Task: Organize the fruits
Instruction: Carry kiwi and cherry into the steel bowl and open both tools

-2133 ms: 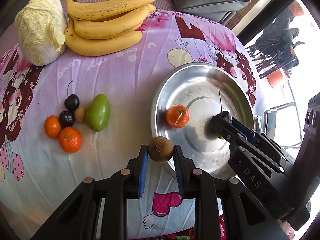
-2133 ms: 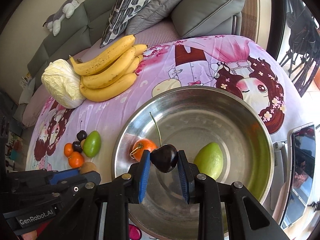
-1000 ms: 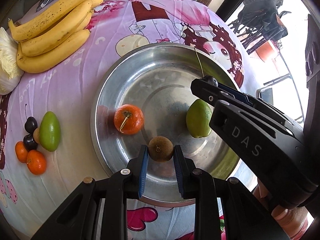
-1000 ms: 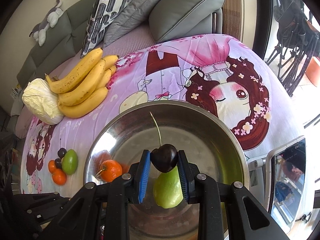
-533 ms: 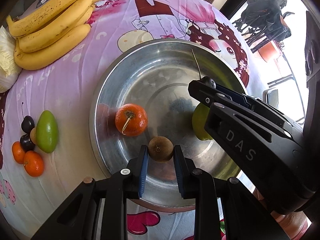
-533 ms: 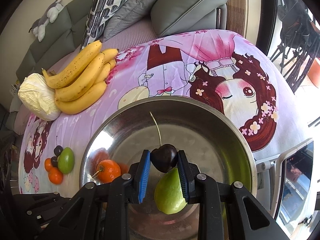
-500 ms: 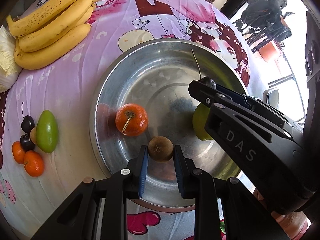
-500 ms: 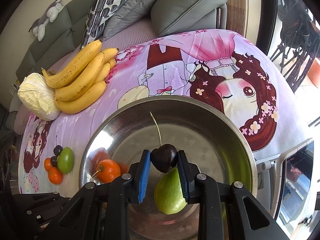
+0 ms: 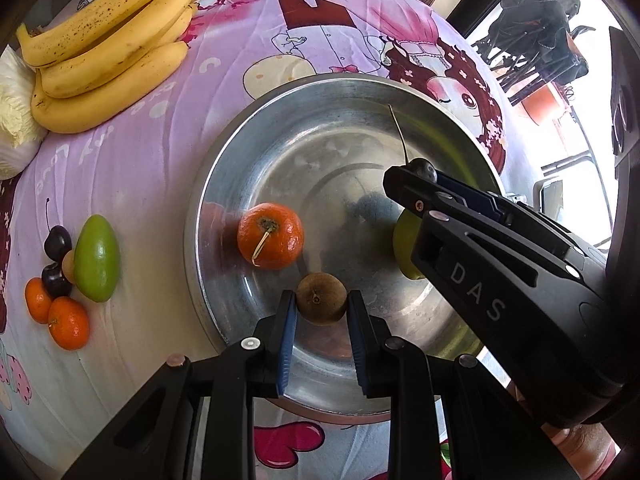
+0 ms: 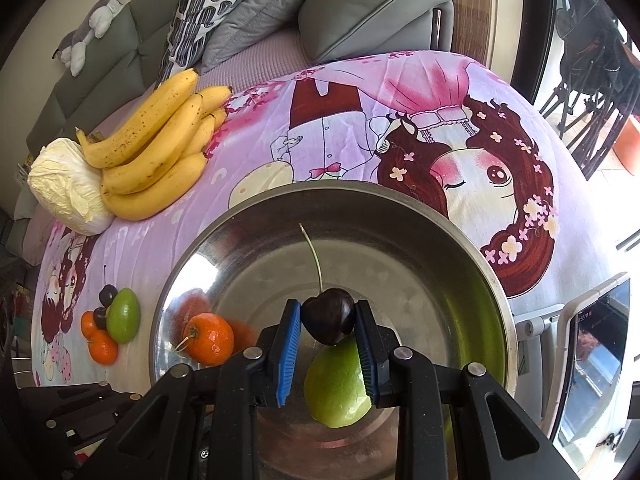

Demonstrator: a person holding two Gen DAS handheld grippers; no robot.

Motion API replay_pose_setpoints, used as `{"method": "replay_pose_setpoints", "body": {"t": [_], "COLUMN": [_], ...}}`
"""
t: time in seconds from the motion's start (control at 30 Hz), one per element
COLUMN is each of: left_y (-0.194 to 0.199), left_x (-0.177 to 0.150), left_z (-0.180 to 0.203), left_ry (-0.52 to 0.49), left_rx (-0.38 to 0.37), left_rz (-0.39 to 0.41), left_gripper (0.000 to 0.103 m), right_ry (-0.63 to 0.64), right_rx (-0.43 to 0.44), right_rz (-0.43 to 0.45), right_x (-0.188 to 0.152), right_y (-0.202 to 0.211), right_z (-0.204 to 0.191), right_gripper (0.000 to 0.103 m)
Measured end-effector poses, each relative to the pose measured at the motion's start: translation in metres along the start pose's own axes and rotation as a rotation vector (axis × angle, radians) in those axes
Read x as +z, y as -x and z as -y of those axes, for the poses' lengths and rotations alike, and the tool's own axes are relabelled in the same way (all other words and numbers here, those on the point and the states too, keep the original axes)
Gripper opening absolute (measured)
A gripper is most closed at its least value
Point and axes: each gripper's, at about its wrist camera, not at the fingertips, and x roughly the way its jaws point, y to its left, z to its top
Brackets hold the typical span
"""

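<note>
Counter: covered with a pink cartoon cloth.
Bowl: steel, on the counter, both claws over it.
Bananas: lay on the cloth beyond the bowl, touching a cabbage.
Right claw: pointed steeply down over the bowl, pinching a dark cherry, stem up, above a green fruit in the bowl.
Left claw: pointed steeply down at the bowl's near side, pinching a brown kiwi between blue pads.
Orange: in the bowl, just beside the kiwi.
Loose pile: green fruit, cherries and small oranges lay together on the cloth left of the bowl.
</note>
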Motion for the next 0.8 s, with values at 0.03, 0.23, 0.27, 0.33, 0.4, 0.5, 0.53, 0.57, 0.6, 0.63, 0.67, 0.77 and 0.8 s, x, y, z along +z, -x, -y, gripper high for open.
{"method": "replay_pose_setpoints", "body": {"t": [0.03, 0.23, 0.27, 0.33, 0.4, 0.5, 0.53, 0.57, 0.6, 0.63, 0.67, 0.77, 0.8], "left_y": [0.0, 0.002, 0.003, 0.004, 0.006, 0.011, 0.012, 0.013, 0.015, 0.017, 0.018, 0.022, 0.023], "left_x": [0.0, 0.0, 0.0, -0.001, -0.001, -0.002, -0.003, -0.003, -0.004, -0.005, -0.005, -0.007, -0.007], "left_z": [0.0, -0.003, -0.004, -0.005, -0.007, -0.009, -0.01, -0.011, -0.011, -0.012, -0.013, -0.017, -0.018], "left_ry": [0.0, 0.014, 0.017, 0.02, 0.024, 0.029, 0.033, 0.035, 0.037, 0.039, 0.041, 0.054, 0.059], "left_rx": [-0.001, -0.004, -0.004, -0.003, -0.003, -0.003, -0.003, -0.004, -0.004, -0.004, -0.003, 0.001, 0.001], "left_rz": [0.0, -0.006, -0.006, -0.004, -0.001, 0.004, 0.005, 0.007, 0.009, 0.011, 0.012, 0.015, 0.016], "left_gripper": [0.027, 0.027, 0.027, 0.027, 0.028, 0.033, 0.037, 0.038, 0.038, 0.038, 0.038, 0.038, 0.039], "right_ry": [-0.001, 0.002, 0.003, 0.004, 0.004, 0.007, 0.008, 0.006, 0.005, 0.005, 0.005, 0.006, 0.006], "right_rx": [-0.002, -0.013, -0.013, -0.013, -0.014, -0.02, -0.022, -0.024, -0.024, -0.023, -0.022, -0.03, -0.033], "right_rz": [-0.001, -0.007, -0.007, -0.006, -0.007, -0.017, -0.019, -0.02, -0.02, -0.02, -0.02, -0.02, -0.02], "right_x": [0.0, 0.0, 0.0, 0.0, 0.0, 0.0, 0.0, 0.0, 0.0, -0.001, -0.001, -0.001, -0.001], "right_y": [0.0, 0.001, 0.002, 0.003, 0.004, 0.005, 0.006, 0.006, 0.007, 0.008, 0.009, 0.011, 0.012], "right_z": [0.0, -0.002, -0.002, -0.003, -0.004, -0.007, -0.007, -0.008, -0.008, -0.009, -0.009, -0.01, -0.009], "right_gripper": [0.03, 0.03, 0.03, 0.03, 0.03, 0.031, 0.031, 0.031, 0.031, 0.031, 0.031, 0.042, 0.05]}}
